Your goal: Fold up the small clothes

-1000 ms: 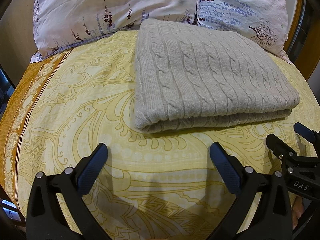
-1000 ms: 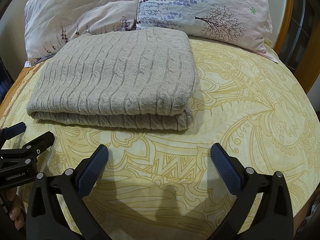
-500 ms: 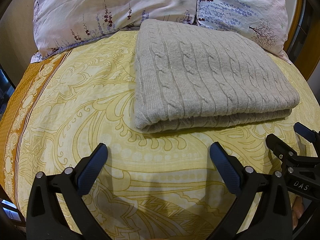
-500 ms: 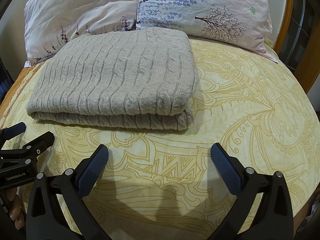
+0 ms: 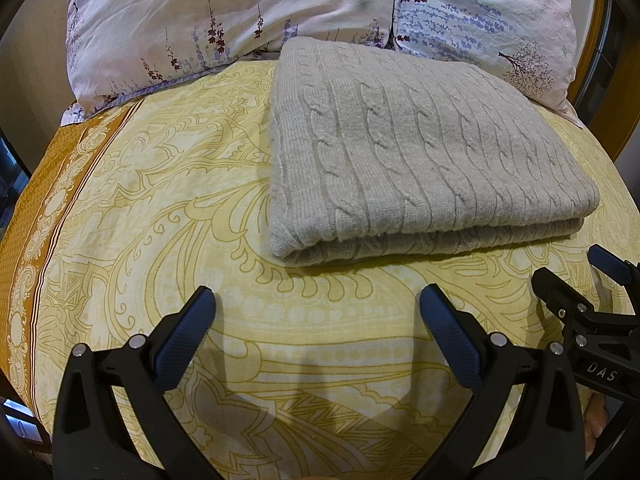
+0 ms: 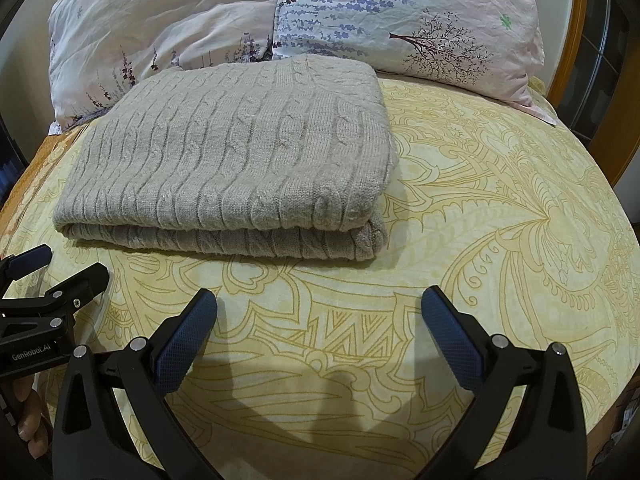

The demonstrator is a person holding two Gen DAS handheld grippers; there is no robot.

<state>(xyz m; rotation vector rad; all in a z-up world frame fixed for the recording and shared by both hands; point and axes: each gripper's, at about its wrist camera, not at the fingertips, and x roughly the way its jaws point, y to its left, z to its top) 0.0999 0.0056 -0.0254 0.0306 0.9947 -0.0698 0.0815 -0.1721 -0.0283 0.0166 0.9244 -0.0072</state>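
Observation:
A grey cable-knit sweater (image 5: 408, 152) lies folded into a flat rectangle on the yellow patterned bedspread (image 5: 168, 216); it also shows in the right wrist view (image 6: 240, 160). My left gripper (image 5: 316, 300) is open and empty, held just short of the sweater's near folded edge. My right gripper (image 6: 318, 300) is open and empty, also short of the near edge, toward the sweater's right end. Each gripper shows at the edge of the other's view: the right gripper (image 5: 576, 276) and the left gripper (image 6: 60, 266).
Two floral pillows (image 5: 240, 16) (image 6: 408, 16) lie against the headboard behind the sweater. A wooden bed frame (image 6: 572, 40) rises at the right. An orange border strip (image 5: 48, 200) runs along the bed's left edge.

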